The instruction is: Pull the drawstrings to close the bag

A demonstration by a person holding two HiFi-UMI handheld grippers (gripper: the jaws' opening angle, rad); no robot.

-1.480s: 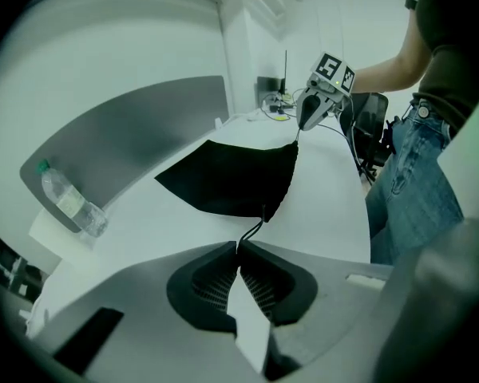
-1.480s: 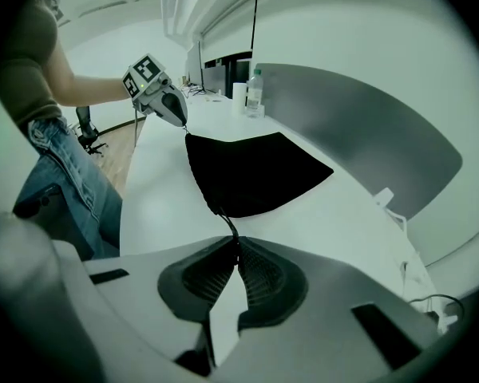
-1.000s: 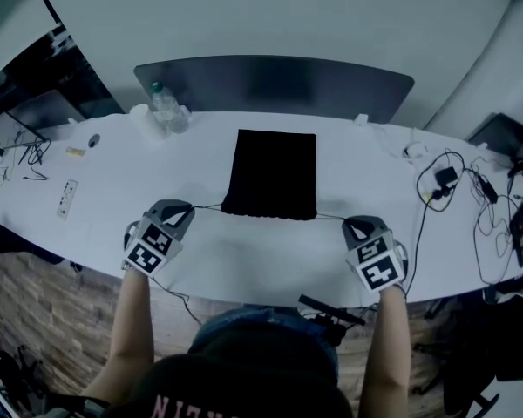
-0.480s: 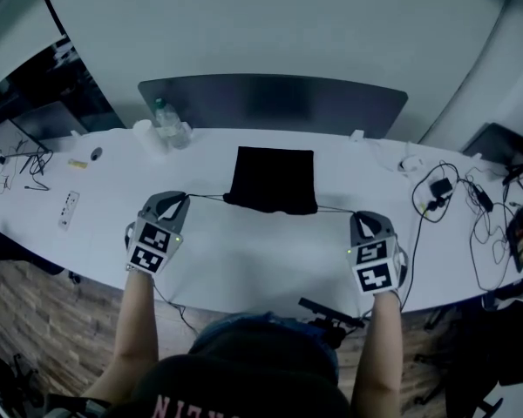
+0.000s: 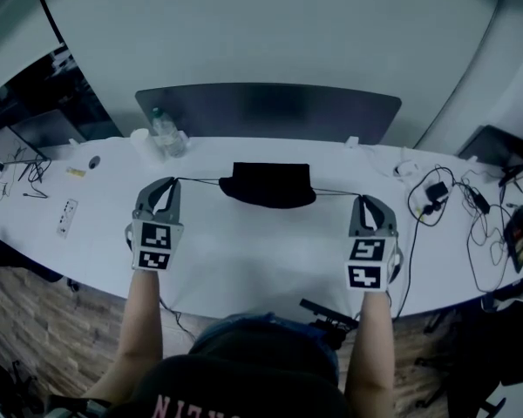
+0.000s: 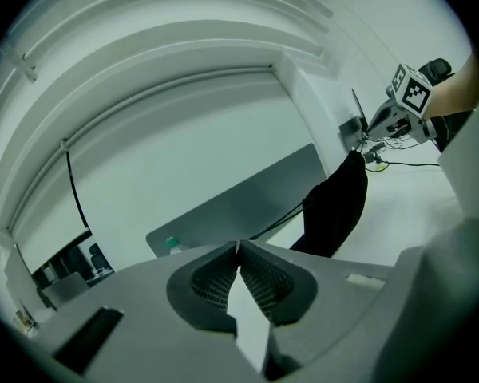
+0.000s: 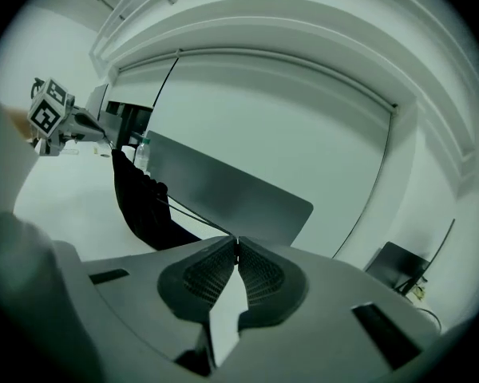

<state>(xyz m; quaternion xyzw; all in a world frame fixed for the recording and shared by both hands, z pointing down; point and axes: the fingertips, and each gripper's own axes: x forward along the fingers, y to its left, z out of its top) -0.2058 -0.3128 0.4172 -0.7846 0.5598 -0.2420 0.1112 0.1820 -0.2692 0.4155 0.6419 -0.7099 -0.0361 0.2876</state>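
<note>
Head view, steeply down onto a white table: caught in the middle of the pull, with the black bag slung at mid-table between two hand-held tongs, on the near side of a grey panel along the far edge. Clamped on the left drawstring at the left gripper, tips pressed together with only the thin cord between them; clamped likewise on the right drawstring at the right gripper. Borne out in both gripper views, with a dark line running straight from each set of closed tips to the bag. Drawn taut and nearly level, out to left and right, hands well apart. Judged well along: mouth already bunched into a curved, puckered edge, though not plainly sealed. Calls next for spreading the hands further outward, evenly, without easing the pinch, until the gathered mouth closes fully. Risks slipping a thin cord through the pads, or dragging the bag sideways if pulled harder on one side. Points its mouth toward the near edge and the person, closed bottom toward the far panel. Runs its long axis mouth to bottom, near to far, yet looks foreshortened from above and so reads broader left to right. Appears raised at the mouth by the cords; cannot tell whether the far end rests on the table.
</note>
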